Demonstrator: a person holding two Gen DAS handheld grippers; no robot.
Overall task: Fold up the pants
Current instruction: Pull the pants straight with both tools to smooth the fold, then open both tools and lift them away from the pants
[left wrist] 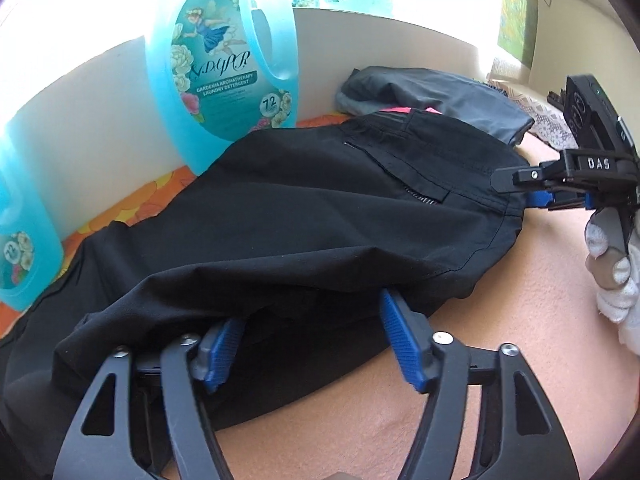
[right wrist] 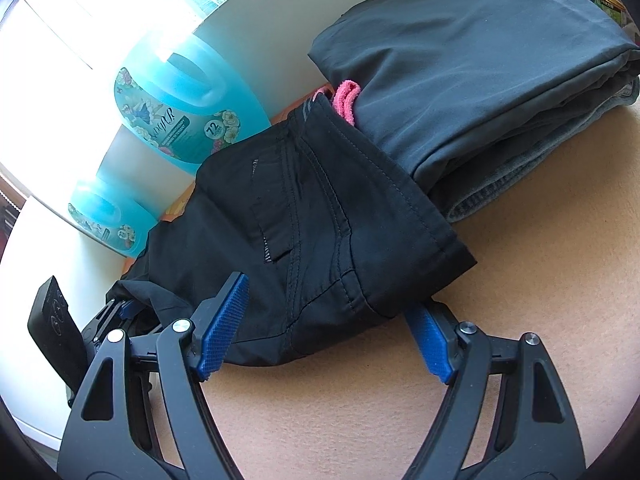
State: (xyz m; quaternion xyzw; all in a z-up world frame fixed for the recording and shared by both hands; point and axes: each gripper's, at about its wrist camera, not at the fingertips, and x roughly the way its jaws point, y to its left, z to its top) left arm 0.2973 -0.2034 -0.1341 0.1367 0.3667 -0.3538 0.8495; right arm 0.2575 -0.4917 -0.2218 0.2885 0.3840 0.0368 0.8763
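Black pants [left wrist: 304, 216] lie folded on a tan surface [left wrist: 500, 320], waistband end to the right; they also show in the right wrist view [right wrist: 320, 232]. My left gripper [left wrist: 316, 320] is open, its blue pads [left wrist: 404, 336] straddling the near folded edge, tips partly under the cloth. My right gripper [right wrist: 332, 320] is open at the waistband edge, cloth lying between its blue pads [right wrist: 224, 316]. In the left wrist view the right gripper [left wrist: 536, 196] touches the pants' right edge, held by a white-gloved hand [left wrist: 612, 264].
Two blue laundry detergent bottles [left wrist: 224, 64] [left wrist: 20, 236] stand by the white wall at the left. A stack of folded grey and denim pants [right wrist: 480, 92] with a pink item [right wrist: 346, 102] lies just behind the black pants. An orange floral cloth [left wrist: 152, 196] lies underneath.
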